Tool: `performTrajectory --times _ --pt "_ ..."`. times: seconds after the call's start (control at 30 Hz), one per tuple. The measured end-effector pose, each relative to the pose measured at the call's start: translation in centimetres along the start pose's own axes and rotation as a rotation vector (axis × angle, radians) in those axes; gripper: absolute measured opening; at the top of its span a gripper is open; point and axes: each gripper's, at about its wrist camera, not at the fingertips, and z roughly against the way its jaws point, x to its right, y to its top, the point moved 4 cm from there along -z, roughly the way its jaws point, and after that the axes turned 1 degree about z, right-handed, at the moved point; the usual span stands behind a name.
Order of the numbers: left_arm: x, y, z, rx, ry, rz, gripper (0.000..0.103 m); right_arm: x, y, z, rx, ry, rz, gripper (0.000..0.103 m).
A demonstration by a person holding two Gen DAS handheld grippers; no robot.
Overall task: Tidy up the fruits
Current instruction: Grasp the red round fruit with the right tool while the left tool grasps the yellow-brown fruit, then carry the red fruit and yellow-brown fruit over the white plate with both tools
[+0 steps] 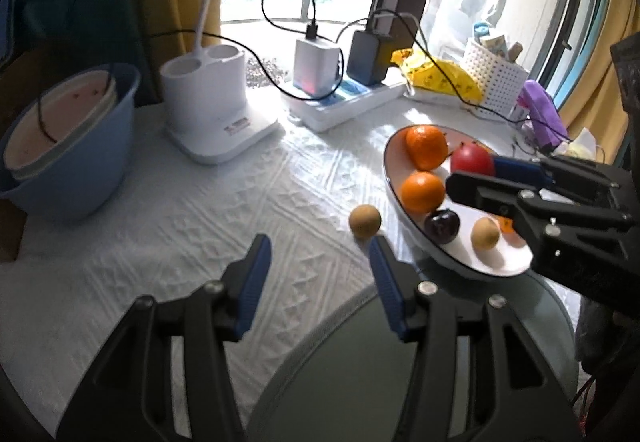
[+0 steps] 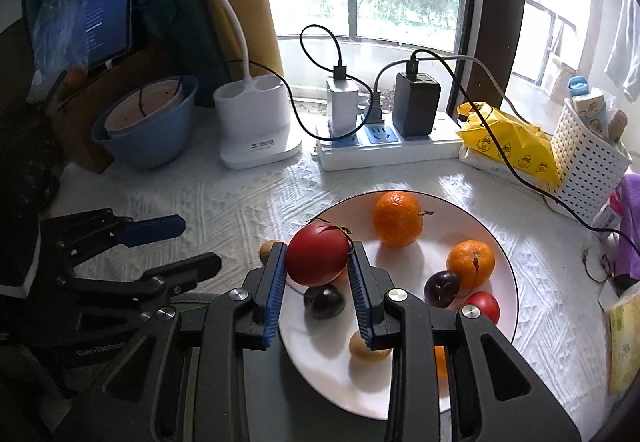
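A white plate (image 2: pixel 496 242) (image 1: pixel 394 146) holds two oranges (image 2: pixel 398 218) (image 2: pixel 471 264), two dark plums (image 2: pixel 441 288) (image 2: pixel 325 301), a small red fruit (image 2: pixel 483 306) and a tan round fruit (image 2: pixel 366 352). My right gripper (image 2: pixel 320 262) is shut on a red apple (image 2: pixel 318 260) (image 1: pixel 472 160), held just above the plate's left part. A second tan round fruit (image 1: pixel 364 221) lies on the cloth left of the plate. My left gripper (image 1: pixel 320 242) is open and empty, just in front of that fruit.
A blue bowl (image 1: pixel 76 146) and a white lamp base (image 1: pixel 212 98) stand at the back left. A power strip (image 2: pixel 384 146) with chargers and cables, a yellow bag (image 2: pixel 508 146) and a white basket (image 2: pixel 588 158) line the window side.
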Motion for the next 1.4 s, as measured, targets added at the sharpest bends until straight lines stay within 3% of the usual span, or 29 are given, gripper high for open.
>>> performTrajectory --times 0.37,0.67,0.9,1.4 --pt "1.8 0.6 -3.2 -0.059 -0.046 -0.037 0.052 1.4 0.4 -1.0 0.001 0.012 -0.012 0.033" --pt "2.0 1.7 -4.6 -0.055 0.001 -0.050 0.052 2.6 0.5 -0.9 0.010 0.013 -0.031 0.033" --pt "2.9 1.8 -4.6 -0.048 -0.041 -0.082 0.025 2.6 0.4 -0.9 0.007 0.015 -0.031 0.033" --pt "1.8 2.1 -1.8 0.012 -0.037 -0.046 0.025 1.6 0.4 0.2 0.008 0.005 -0.021 0.033"
